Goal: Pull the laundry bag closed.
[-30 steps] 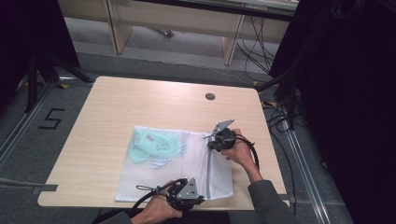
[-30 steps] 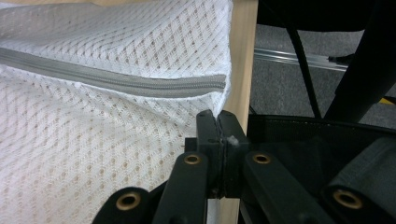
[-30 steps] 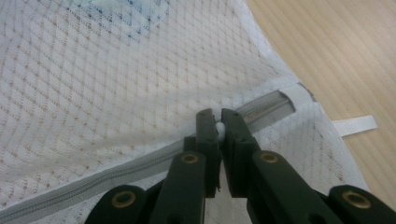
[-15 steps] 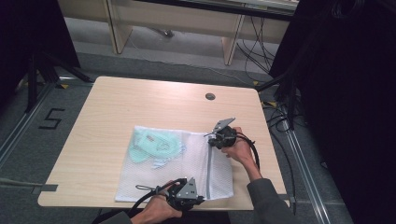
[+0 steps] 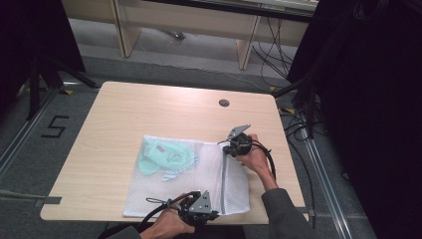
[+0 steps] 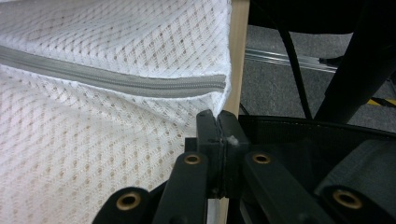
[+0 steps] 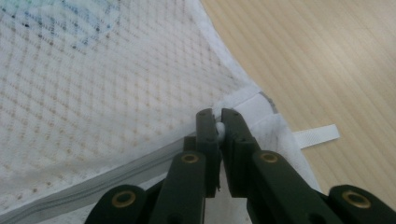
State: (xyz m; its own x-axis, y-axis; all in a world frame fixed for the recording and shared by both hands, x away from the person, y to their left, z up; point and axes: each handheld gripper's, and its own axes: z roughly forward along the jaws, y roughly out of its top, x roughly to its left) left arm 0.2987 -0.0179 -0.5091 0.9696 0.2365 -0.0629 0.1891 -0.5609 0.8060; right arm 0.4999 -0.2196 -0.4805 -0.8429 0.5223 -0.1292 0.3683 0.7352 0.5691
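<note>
A white mesh laundry bag [image 5: 184, 191] lies flat on the wooden table [image 5: 149, 109], with a pale green garment [image 5: 166, 155] inside its left half. A grey zipper [image 5: 224, 179] runs from front to back along its right part. My left gripper [image 5: 215, 214] sits at the table's front edge, shut on the bag's corner [image 6: 224, 100] just below the zipper's end [image 6: 201, 86]. My right gripper [image 5: 228, 148] is at the zipper's far end. Its jaws are shut on a white bit of the bag [image 7: 218, 125] where the zipper [image 7: 93, 186] stops.
A white fabric tab [image 7: 317, 135] pokes out from the bag's corner onto bare wood. A round cable hole [image 5: 224, 103] sits near the table's far edge. Dark stands and cables crowd the floor to the right, and the table drops off right behind my left gripper [image 6: 218, 123].
</note>
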